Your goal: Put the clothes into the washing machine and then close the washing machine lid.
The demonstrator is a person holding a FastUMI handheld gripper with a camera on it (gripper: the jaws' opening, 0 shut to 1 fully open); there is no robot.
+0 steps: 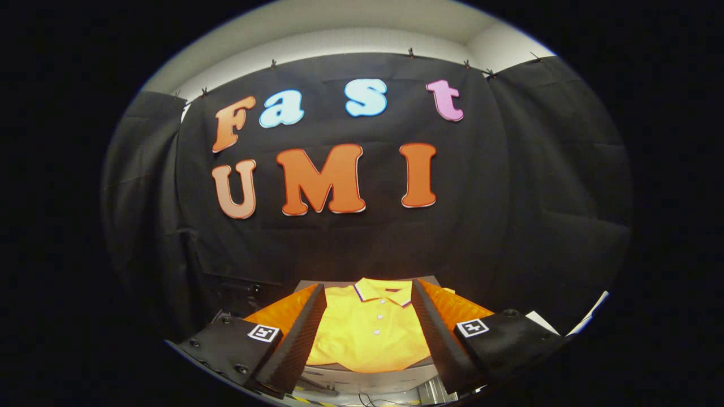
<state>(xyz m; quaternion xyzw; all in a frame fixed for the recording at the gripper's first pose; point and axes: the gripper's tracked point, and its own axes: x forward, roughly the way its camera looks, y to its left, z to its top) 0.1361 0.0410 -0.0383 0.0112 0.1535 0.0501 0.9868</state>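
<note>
Nearest, two fingers (294,333) of the tool (370,339), spread wide, holding nothing, pressing on nothing. Between and just ahead of them, a yellow polo shirt (367,330), laid flat and fairly neat, collar (383,291) toward the far side, button placket running down the middle. Under it, a grey counter (367,370), its front lip showing just below the shirt's hem. Beyond the shirt, only the dark cloth wall (509,215) of the booth.

Judged from this: the first step, picking up the shirt, not yet begun. To do it well: come down over the middle of the shirt, near the placket, rather than at a sleeve or the hem; push the fingers into the cloth so a fold bunches up between them; close firmly on that fold; lift high enough for the hem to clear the counter before carrying off. Risk of pinching only the top layer and trailing the rest.
</note>
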